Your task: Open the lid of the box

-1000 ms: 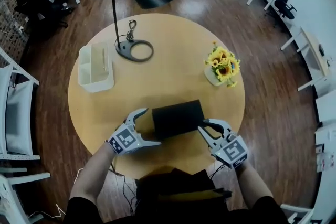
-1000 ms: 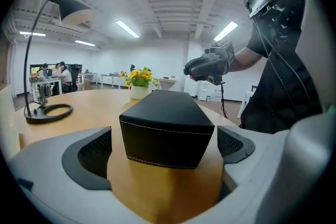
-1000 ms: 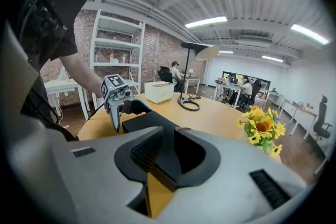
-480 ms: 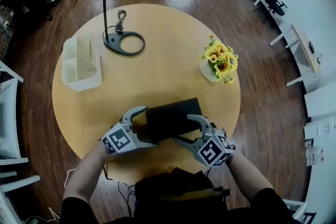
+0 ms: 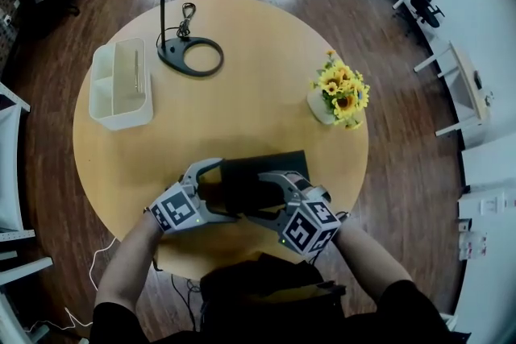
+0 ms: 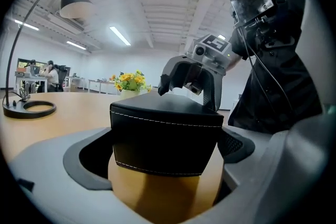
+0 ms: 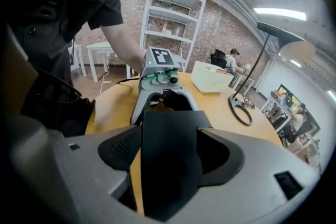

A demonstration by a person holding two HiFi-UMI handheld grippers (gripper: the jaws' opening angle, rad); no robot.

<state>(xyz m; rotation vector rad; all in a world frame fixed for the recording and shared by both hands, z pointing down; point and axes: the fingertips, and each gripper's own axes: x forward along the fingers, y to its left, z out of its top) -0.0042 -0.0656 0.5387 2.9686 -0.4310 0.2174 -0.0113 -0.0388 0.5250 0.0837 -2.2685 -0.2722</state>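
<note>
A black box [image 5: 262, 172] with white stitching lies near the front edge of the round wooden table [image 5: 242, 117], and its lid is down. My left gripper [image 5: 226, 189] straddles the box's left end. In the left gripper view the box [image 6: 165, 144] fills the gap of that gripper [image 6: 165, 162], touching both jaws. My right gripper [image 5: 256, 197] reaches over the box's front right. Its jaws have just been opening, and the box [image 7: 170, 165] stands between them with the pads not pressing. Each gripper faces the other across the box.
A black lamp base [image 5: 191, 56] and a white divided tray [image 5: 121, 84] stand at the far left. A pot of sunflowers [image 5: 339, 97] is at the right. The table's front edge lies just below both grippers. Chairs and desks ring the table on the wooden floor.
My right gripper has swung left from the box's right end onto its front, and its jaws have spread. My left gripper's jaws have slid around the box's left end.
</note>
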